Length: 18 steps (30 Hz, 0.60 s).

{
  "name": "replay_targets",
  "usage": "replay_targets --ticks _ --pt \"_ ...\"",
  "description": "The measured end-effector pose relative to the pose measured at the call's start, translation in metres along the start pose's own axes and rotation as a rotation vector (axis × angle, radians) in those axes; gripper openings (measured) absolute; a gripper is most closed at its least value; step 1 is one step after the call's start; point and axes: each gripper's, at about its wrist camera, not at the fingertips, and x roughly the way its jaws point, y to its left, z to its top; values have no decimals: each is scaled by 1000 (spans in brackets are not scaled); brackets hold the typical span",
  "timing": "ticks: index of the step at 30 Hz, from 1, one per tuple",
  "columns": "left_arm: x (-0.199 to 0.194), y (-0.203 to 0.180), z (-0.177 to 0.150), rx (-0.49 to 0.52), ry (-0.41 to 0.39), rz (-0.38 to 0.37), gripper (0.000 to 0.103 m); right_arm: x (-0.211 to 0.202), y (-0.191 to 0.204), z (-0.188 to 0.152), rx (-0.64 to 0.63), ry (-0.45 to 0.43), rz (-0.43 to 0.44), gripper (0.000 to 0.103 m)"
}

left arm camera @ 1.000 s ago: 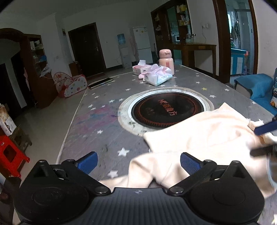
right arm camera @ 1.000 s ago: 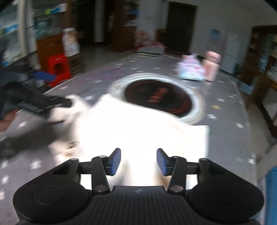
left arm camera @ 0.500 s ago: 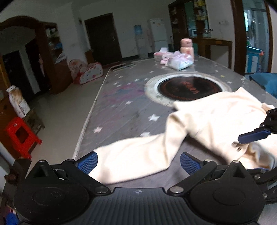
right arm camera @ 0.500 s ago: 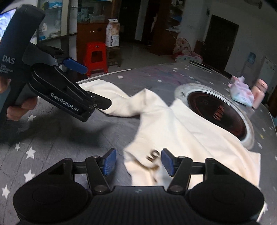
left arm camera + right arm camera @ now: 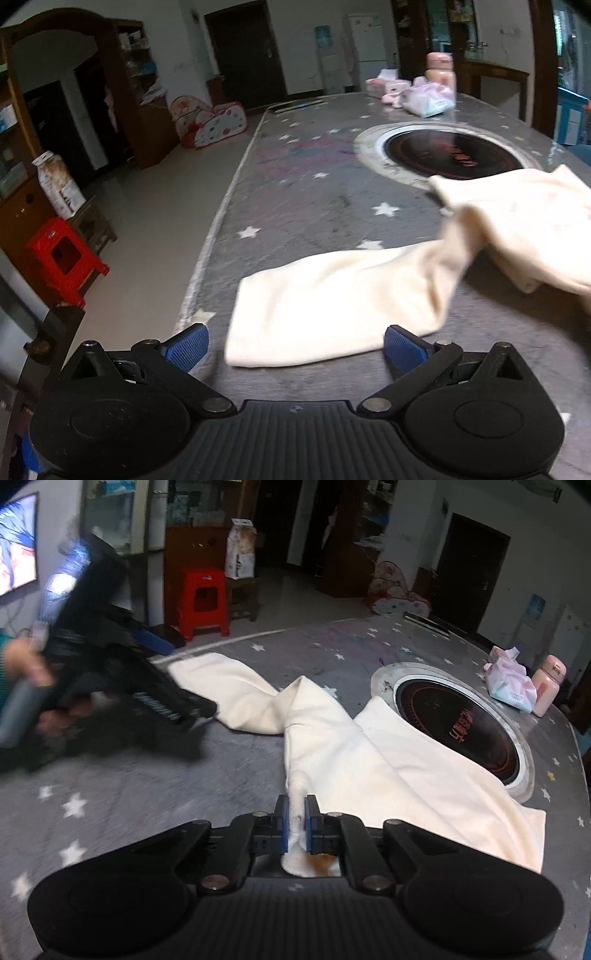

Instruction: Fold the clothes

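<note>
The garment lies on the table, its sleeve stretching left toward the table's edge, its body partly over the round hob. Behind the hob stand a tissue pack and, probably touching it, a bottle.

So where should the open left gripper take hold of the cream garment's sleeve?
At the cuff end of the sleeve, coming straight from the near table edge. That end lies flat and free between the left gripper pads, while the right gripper is shut on the garment elsewhere.
</note>
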Motion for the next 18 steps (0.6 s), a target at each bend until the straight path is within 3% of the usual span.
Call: replay_targets --ticks 7,13,18 --pt "6 13 0 -30 1 35 103 -48 9 -22 -61 20 118 7" --pt "10 27 1 -50 34 115 103 -67 40 -55 -105 91 250 7" --pt "4 37 2 -59 50 171 103 -77 52 -71 -62 85 300 19"
